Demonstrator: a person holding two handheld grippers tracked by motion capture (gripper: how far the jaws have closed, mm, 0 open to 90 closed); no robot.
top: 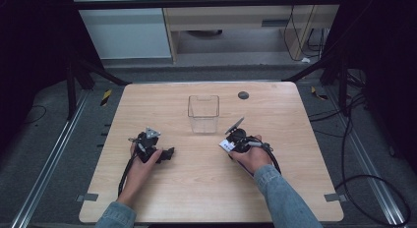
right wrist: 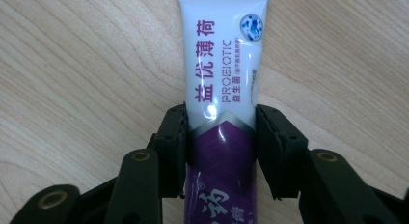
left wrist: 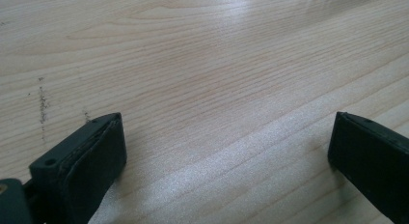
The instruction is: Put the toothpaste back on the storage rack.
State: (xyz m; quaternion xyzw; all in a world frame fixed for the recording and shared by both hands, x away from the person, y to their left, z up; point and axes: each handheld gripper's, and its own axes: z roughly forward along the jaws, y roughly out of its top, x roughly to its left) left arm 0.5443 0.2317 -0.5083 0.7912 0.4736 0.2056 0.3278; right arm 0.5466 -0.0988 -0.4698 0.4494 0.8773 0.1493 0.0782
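Right gripper [right wrist: 221, 137] is clamped on the toothpaste tube [right wrist: 222, 79], judged carried toward the clear container [top: 203, 114]; left gripper [left wrist: 226, 156] is held wide open, empty.

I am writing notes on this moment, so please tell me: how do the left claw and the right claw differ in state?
The left claw is open with bare table between its jaws, while the right claw is shut on a white and purple tube. In the high view the left claw lies farther from the clear container than the right claw. Each is held in a hand, low over the table.
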